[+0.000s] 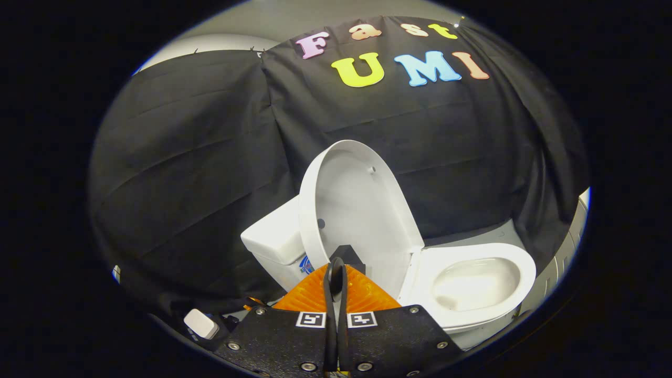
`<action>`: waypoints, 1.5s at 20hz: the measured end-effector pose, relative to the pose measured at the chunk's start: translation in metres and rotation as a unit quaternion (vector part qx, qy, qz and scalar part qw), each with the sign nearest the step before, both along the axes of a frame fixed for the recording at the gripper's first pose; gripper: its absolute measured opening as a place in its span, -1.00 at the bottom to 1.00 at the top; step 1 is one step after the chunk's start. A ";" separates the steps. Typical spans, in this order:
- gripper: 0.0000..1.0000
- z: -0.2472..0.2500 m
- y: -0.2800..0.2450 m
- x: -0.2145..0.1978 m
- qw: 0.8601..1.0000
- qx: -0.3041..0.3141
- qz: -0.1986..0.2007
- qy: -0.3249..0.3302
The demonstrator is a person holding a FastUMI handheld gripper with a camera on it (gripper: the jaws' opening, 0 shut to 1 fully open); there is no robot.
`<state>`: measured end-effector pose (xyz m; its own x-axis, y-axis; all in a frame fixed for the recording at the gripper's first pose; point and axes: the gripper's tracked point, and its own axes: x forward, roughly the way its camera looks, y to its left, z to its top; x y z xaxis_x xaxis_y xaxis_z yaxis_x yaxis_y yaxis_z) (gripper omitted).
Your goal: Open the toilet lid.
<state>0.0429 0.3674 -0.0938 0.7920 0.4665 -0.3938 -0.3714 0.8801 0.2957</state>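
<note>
One view to log, the gripper view.

Gripper [336, 265]: its two fingers lie pressed together with no gap between them and nothing clamped; the tips sit just in front of the lower edge of the toilet lid [357, 210]. Whether the tips touch the lid I cannot tell.

Toilet lid: just ahead of the fingers and rising beyond them, raised well up, its hollow inner face turned toward the camera. It appears to lean back toward the tank [275, 241], which sits beyond the fingers and to the left. To the right of the fingers the toilet seat [520, 275] lies flat around the open bowl [472, 286], fully exposed.

Step in hand, as a judgement: the lift looks done or in its last part. The lid stands raised off the seat, so the task reads as almost complete.

Next move, as a judgement: confirm the lid rests stably near the tank and will not drop, then draw the gripper straight back, clear of the lid edge, without dragging it forward.

Surface and room: pale floor [499, 233] shows beyond the bowl to the right. Black cloth wall [184, 157] hangs in folds behind the toilet, with a light room wall above it. A small white block [200, 323] sits on the gripper body, left of the fingers.
</note>
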 end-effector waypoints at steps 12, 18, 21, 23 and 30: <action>0.10 0.029 -0.011 -0.026 0.995 -0.008 0.076 -0.056; 0.91 0.098 -0.091 -0.036 0.985 -0.016 0.017 -0.170; 0.90 0.118 -0.128 -0.037 0.982 -0.003 -0.016 -0.188; 0.90 0.120 -0.149 -0.038 0.981 -0.004 -0.033 -0.190; 0.91 0.136 -0.228 -0.038 0.967 -0.057 -0.099 -0.229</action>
